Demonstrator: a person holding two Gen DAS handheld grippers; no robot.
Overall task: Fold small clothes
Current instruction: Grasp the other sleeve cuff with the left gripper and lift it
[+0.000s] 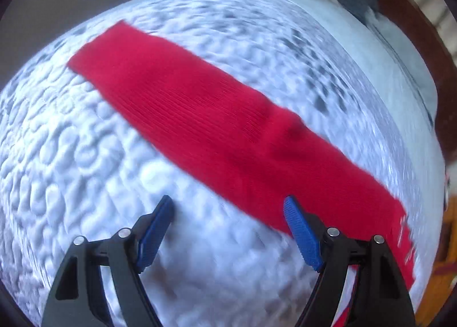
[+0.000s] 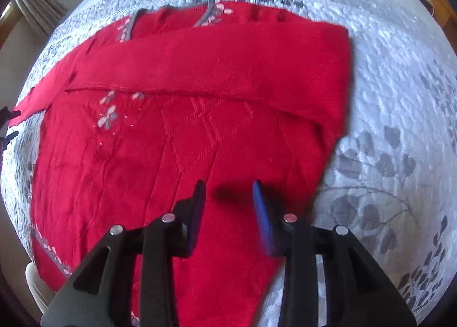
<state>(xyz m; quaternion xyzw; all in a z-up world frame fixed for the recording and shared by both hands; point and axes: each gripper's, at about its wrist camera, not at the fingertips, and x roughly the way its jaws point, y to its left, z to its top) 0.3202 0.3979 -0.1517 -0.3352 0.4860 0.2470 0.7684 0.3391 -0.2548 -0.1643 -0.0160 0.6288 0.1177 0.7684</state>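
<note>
A red knit sweater point(image 2: 160, 155) lies flat on a white textured bedspread point(image 2: 385, 84). One sleeve is folded across its chest point(image 2: 228, 64). Its other sleeve point(image 1: 205, 115) stretches out straight over the bedspread in the left wrist view. My left gripper point(image 1: 228, 207) is open and empty, just above the bedspread beside the sleeve's near edge, its right finger point(image 1: 300, 229) over the sleeve. My right gripper point(image 2: 228, 192) is open and empty above the sweater's lower body.
The bedspread point(image 1: 85, 155) has grey leaf patterns point(image 2: 377, 167) on the right. A dark wooden bed frame point(image 1: 414, 27) runs along the far right edge. A curtain point(image 2: 37, 9) hangs at the far left in the right wrist view.
</note>
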